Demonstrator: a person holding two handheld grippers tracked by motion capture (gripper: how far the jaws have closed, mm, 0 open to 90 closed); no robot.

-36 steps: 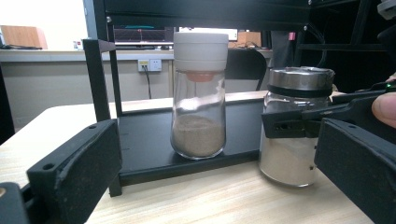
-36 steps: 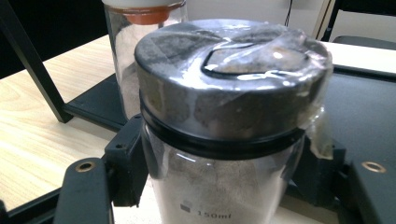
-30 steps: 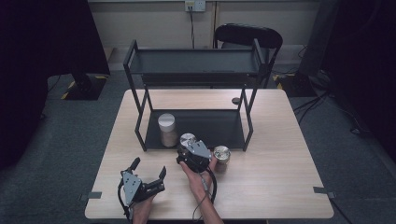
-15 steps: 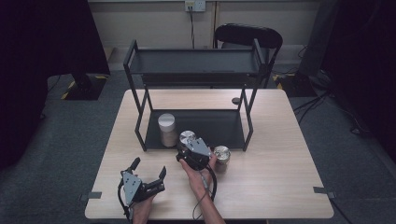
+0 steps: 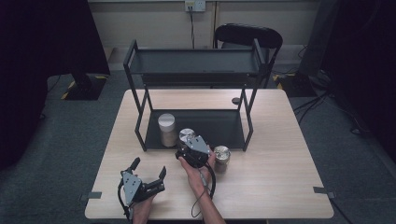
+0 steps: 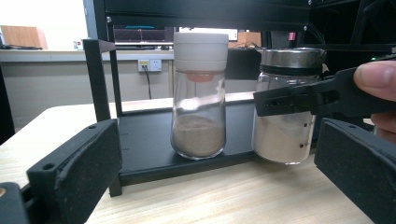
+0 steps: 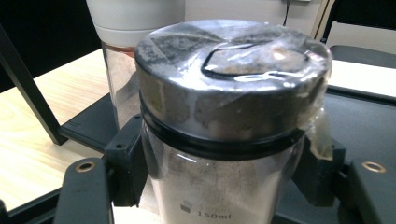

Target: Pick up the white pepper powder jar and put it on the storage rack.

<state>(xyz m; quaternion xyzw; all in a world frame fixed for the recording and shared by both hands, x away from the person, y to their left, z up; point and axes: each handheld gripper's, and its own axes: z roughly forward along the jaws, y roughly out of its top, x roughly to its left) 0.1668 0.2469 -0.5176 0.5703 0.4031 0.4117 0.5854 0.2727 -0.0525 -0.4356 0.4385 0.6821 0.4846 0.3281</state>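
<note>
Our right hand-held gripper (image 7: 219, 186) pinches the metal-lidded glass spice jar (image 7: 224, 116) below its lid; it seems heavy, slippery, probably fragile.

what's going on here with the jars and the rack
A person holds a claw in each hand. The right claw is shut on a metal-lidded jar at the front edge of the black rack's bottom shelf, beside a white-capped jar. The left claw waits open over the table. Another jar stands in front of the rack.
</note>
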